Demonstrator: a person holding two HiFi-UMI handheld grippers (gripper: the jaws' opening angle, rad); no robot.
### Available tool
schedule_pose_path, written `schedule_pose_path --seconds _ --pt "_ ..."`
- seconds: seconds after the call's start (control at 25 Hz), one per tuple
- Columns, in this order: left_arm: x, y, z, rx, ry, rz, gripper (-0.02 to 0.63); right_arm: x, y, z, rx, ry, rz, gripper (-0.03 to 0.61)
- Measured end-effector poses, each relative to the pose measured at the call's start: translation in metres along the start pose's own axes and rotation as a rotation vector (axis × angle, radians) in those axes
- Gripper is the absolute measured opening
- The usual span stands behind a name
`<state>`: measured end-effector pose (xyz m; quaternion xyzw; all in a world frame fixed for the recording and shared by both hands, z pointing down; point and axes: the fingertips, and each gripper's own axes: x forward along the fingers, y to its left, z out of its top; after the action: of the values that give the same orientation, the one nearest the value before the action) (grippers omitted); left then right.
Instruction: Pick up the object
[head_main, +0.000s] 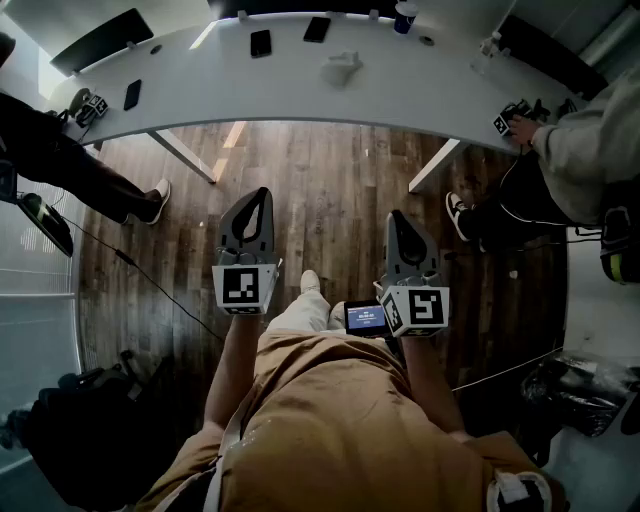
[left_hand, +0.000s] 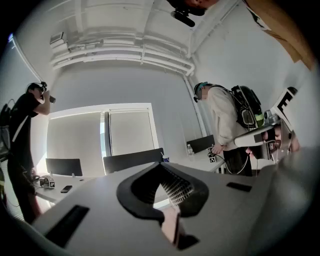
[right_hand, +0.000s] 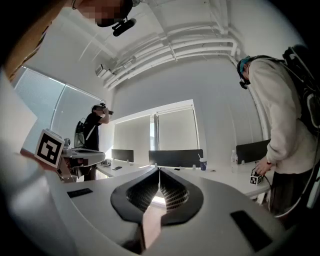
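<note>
Two grippers were held side by side at waist height over the wooden floor (head_main: 330, 190), both aimed forward at the curved white table (head_main: 420, 95) and well apart from it. The left gripper (head_main: 262, 196) had its jaws fully together with nothing between them. The right gripper (head_main: 398, 216) was likewise closed and empty. This level, closed carry read as a ready posture ahead of an approach, not a grasp in progress.

Which item was the task's object could not be settled. The likeliest candidate was a small white object (head_main: 342, 68) lying near the middle of the table, beyond both grippers, with two dark phones (head_main: 260, 43) farther back.

Only the head view showed that tabletop layout from above. Only the gripper views showed the ribbed pads (right_hand: 171, 192) meeting at the tips, the blinded windows (right_hand: 175, 132), and a cup (right_hand: 202, 164) standing on the table.
</note>
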<state>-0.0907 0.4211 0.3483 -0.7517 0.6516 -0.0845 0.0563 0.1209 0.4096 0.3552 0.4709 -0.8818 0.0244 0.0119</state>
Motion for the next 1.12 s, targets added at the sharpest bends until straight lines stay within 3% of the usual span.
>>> schedule_pose_path --seconds 0.48,0.64,0.84,1.12 --pt "0.072 0.03 -0.01 -0.044 0.015 -0.071 0.008 0.067 -0.016 0.01 -0.03 0.026 -0.043 0.011" --pt "0.087 0.037 -0.014 -0.038 0.02 -0.103 0.008 0.084 -0.02 0.01 0.026 0.029 -0.064 0.011" --pt "0.106 0.043 -0.022 -0.053 0.038 -0.097 0.008 0.104 -0.016 0.007 0.056 0.029 -0.026 0.011" --pt "0.153 0.047 -0.025 -0.053 0.058 -0.071 0.008 0.144 -0.051 0.008 0.076 0.049 0.008 0.011"
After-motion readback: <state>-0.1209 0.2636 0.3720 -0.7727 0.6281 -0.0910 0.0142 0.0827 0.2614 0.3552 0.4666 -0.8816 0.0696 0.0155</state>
